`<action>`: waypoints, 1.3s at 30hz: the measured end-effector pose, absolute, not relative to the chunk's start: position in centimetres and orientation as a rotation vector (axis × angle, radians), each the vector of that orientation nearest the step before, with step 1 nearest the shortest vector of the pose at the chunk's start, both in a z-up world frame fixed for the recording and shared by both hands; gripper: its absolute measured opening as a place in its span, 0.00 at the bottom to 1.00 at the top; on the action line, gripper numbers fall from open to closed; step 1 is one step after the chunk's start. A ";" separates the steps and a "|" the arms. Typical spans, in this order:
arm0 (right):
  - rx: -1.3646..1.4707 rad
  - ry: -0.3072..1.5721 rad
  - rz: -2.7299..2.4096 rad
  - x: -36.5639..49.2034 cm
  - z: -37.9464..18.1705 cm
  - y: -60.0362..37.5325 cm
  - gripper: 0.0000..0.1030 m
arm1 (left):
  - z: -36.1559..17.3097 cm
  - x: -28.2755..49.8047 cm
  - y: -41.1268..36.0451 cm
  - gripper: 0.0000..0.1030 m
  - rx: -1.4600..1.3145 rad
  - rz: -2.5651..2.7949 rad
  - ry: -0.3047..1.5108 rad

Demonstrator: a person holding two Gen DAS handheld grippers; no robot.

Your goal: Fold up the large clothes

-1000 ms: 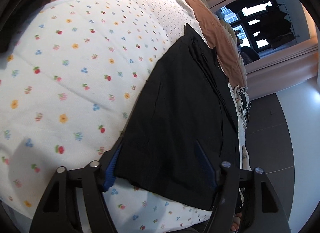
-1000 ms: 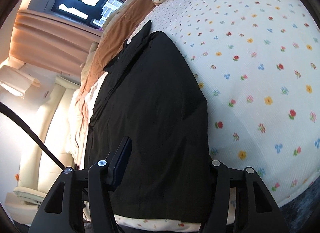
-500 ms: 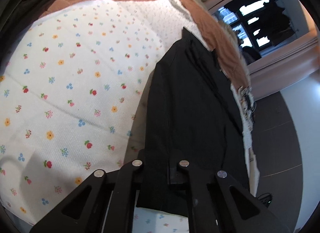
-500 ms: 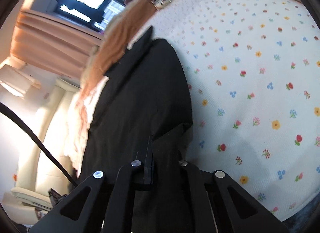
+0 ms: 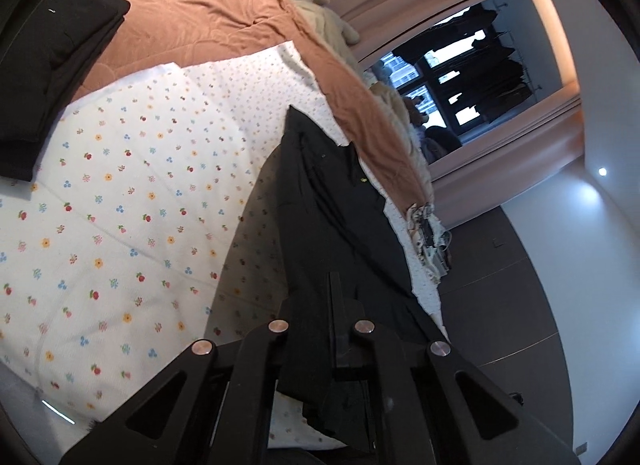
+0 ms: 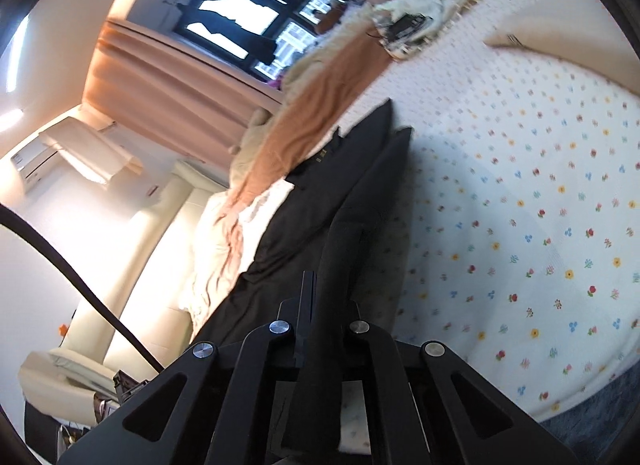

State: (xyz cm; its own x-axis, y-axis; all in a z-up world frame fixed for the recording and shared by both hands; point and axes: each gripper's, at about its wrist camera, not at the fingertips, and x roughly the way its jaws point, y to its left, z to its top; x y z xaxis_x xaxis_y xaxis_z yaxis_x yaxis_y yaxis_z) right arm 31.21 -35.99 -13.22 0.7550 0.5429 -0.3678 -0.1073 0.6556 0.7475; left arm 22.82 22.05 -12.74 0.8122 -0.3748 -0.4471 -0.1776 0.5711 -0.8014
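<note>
Two grippers, left (image 5: pixel 324 305) and right (image 6: pixel 320 297), pinch one black garment (image 5: pixel 332 201)

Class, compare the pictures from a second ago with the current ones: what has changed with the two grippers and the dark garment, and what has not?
Both the left gripper and right gripper closed on the near edge of the black fabric garment and lifted it off the white flower-print sheet. The garment's far end, the rust-orange blanket and the folded black pile stayed put.

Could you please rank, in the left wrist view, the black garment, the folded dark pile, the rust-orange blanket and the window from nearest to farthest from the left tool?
1. Black garment, clamped in the left tool.
2. Folded dark pile, far left.
3. Rust-orange blanket, top, behind the pile.
4. Window, upper right.
</note>
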 end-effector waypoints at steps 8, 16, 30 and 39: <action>0.742 0.571 0.456 25.4 -11.1 -36.8 0.00 | -9.2 16.4 22.1 0.06 -0.981 -0.154 0.538; 0.733 0.512 0.501 21.4 -9.0 -37.3 0.00 | -5.6 10.0 22.4 0.06 -0.990 -0.178 0.438; 0.750 0.403 0.550 19.8 -7.4 -39.8 0.00 | -0.3 5.7 23.7 0.06 -0.983 -0.184 0.306; 0.757 0.405 0.508 25.6 -6.2 -39.4 0.00 | 2.2 11.9 24.0 0.06 -0.932 -0.157 0.326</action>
State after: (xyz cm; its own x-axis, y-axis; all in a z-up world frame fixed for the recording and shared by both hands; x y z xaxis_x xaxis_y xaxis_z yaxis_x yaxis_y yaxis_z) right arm 25.64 -39.44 -6.19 0.8056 0.5692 -0.1643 -0.2873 0.6179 0.7319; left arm 11.85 24.04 2.16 0.9397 -0.2723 -0.2071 -0.0074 0.5892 -0.8080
